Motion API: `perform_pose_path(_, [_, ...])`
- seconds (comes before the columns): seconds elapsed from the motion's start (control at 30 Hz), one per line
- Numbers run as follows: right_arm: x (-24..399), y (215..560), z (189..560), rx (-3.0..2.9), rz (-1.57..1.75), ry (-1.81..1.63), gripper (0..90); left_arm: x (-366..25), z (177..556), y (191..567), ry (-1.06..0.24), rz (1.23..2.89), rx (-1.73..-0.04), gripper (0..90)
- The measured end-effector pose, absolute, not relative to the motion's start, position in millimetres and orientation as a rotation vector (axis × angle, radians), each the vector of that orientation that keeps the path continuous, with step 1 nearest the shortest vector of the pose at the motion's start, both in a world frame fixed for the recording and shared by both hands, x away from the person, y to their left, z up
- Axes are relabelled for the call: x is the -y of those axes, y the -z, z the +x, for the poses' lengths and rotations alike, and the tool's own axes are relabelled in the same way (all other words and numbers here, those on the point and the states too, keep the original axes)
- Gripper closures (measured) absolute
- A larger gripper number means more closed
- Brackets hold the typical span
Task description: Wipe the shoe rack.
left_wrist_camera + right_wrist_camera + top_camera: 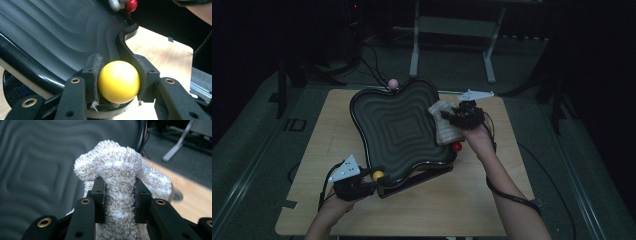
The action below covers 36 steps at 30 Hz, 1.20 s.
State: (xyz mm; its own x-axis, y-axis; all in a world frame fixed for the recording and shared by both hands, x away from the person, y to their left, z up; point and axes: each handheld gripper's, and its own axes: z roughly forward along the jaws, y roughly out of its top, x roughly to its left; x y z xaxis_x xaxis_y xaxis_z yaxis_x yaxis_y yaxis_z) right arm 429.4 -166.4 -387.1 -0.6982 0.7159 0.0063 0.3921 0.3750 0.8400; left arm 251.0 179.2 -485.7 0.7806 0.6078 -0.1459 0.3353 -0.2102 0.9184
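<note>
**Ana:** At three o'clock on the dark wavy tray [397,127], the right gripper [451,119] has its jaws clamped on a bunched white cloth [120,185]. The cloth rests against the tray's right edge, partly on the ridged surface. It looks like wiping work.

**Ben:** And the other hand?

**Ana:** The left gripper [371,184], down at seven o'clock, has its jaws closed on a yellow ball [118,82] fixed at the tray's near corner. The tray is tipped up, leaning away from the wooden table [307,175].

**Ben:** What could go wrong?

**Ana:** My worry is that ball: it is round and smooth, so the pads could slide around it if the right hand pushes hard with the cloth. Then the tray could swing or drop onto its black base [422,181]. The cloth is pinched only through its middle, so it might also drag loose on the ridges.

**Ben:** Anything nearby in the way?

**Ana:** A red ball [456,146] sits just below the cloth at four o'clock on the rim, close to the right wrist; a downward stroke could catch on it. A pink ball [393,83] stands at twelve o'clock on the far edge, well apart from the cloth. Past the table at one o'clock stands a grey metal frame [452,30], and cables lie on the floor, none near the work.
</note>
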Motion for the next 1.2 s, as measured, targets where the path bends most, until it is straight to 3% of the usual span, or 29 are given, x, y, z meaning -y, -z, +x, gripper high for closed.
perform_pose_path(0.33, [117.9, 343.3, 471.8, -2.226, 0.939, -1.306, 68.8, -179.7, 250.3, 487.6, -0.298, 1.801, -0.724, 59.2])
perform_pose_path(0.67, [83.6, 354.8, 504.8, -2.233, 1.008, -1.199, 68.8, -179.8, 250.2, 488.5, -0.296, 1.791, -0.722, 59.2])
perform_pose_path(1.2, [107.7, 386.6, 460.1, -2.252, 1.048, -1.143, 69.0, -179.4, 249.8, 488.9, -0.304, 1.789, -0.721, 59.2])
